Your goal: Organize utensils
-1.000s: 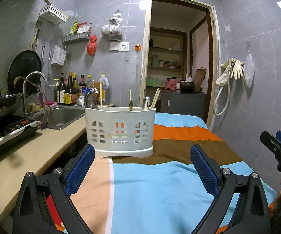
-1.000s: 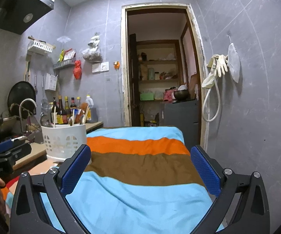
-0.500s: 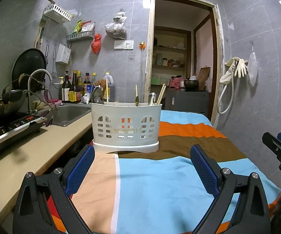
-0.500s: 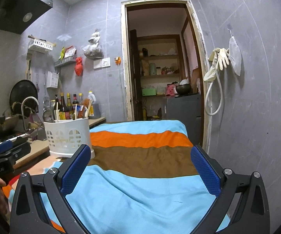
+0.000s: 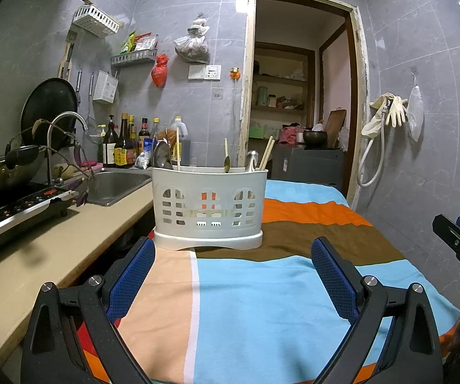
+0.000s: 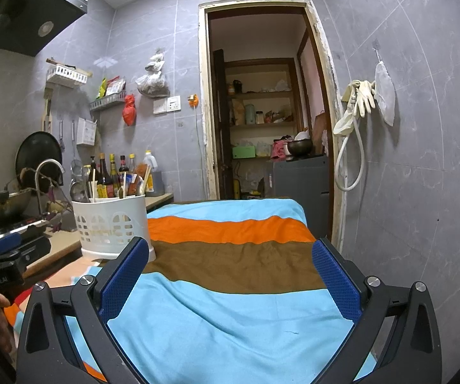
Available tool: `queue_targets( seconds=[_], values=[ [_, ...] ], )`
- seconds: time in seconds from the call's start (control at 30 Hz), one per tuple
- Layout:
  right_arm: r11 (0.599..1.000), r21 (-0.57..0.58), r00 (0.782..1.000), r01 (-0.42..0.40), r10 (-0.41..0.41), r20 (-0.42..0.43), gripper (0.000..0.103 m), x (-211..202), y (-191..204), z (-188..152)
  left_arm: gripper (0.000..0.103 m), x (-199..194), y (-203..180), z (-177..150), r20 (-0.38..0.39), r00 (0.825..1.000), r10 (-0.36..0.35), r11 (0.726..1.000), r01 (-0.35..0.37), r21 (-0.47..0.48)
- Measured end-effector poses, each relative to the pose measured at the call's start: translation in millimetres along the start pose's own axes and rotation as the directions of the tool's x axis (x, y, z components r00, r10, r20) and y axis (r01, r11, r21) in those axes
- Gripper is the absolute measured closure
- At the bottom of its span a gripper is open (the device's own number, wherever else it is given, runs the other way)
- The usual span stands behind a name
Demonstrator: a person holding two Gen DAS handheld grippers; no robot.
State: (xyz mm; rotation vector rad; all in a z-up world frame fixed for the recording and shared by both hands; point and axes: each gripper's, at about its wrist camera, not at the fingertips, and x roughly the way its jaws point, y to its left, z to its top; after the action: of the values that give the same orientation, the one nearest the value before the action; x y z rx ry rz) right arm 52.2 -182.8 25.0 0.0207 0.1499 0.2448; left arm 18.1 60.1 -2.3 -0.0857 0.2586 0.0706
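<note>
- We hold left gripper [image 5: 233, 256] w/ jaws wide apart, nothing between
- Right gripper [image 6: 231, 259] likewise spread, empty
- White perforated plastic utensil caddy [image 5: 209, 206] stands upright on striped cloth [image 5: 261, 288], spoons & chopsticks [image 5: 266, 156] inside

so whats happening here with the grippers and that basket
A person holds a gripper in each hand over a striped cloth. The left gripper is open and empty, facing a white utensil caddy that already holds chopsticks and spoons. The right gripper is also open and empty, with the caddy off to its left. Nothing is being gripped.
</note>
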Motion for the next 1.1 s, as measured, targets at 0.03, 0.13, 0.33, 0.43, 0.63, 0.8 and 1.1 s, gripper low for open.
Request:
queue_targets(
  seconds=[0.03,0.13,0.33,0.43,0.63,0.8,1.1],
  values=[
    [1.000,0.001,1.000,0.000,0.000,0.000,0.000,-0.1,-0.2,0.5,0.007,-0.3,0.3,-0.1,0.001,1.000,0.000,1.000,0.000,0.000],
    [1.000,0.000,1.000,0.000,0.000,0.001,0.000,-0.6,-0.6,0.9,0.007,-0.3,0.9,0.3,0.002,1.000,0.003,1.000,-0.003,0.004],
    [1.000,0.001,1.000,0.000,0.000,0.001,0.000,-0.5,-0.8,0.7,0.007,-1.1,2.5,0.0,0.002,1.000,0.005,1.000,-0.005,0.003],
    [1.000,0.001,1.000,0.000,0.000,0.001,0.000,-0.3,-1.0,0.5,0.007,-1.2,2.5,0.0,0.002,1.000,0.005,1.000,-0.005,0.003],
    [1.000,-0.001,1.000,-0.001,0.001,0.003,0.000,-0.5,-0.8,0.4,0.007,-1.1,2.4,0.1,0.002,1.000,0.005,1.000,-0.005,0.004],
    [1.000,0.001,1.000,-0.001,0.001,0.002,0.000,-0.8,-0.8,1.1,0.007,-1.9,2.8,-0.1,0.003,1.000,0.007,1.000,-0.007,0.003],
    [1.000,0.002,1.000,-0.001,0.001,0.000,0.000,-0.6,-0.8,0.7,0.007,-2.0,3.1,0.0,0.003,1.000,0.006,1.000,-0.006,0.003]
  ],
)
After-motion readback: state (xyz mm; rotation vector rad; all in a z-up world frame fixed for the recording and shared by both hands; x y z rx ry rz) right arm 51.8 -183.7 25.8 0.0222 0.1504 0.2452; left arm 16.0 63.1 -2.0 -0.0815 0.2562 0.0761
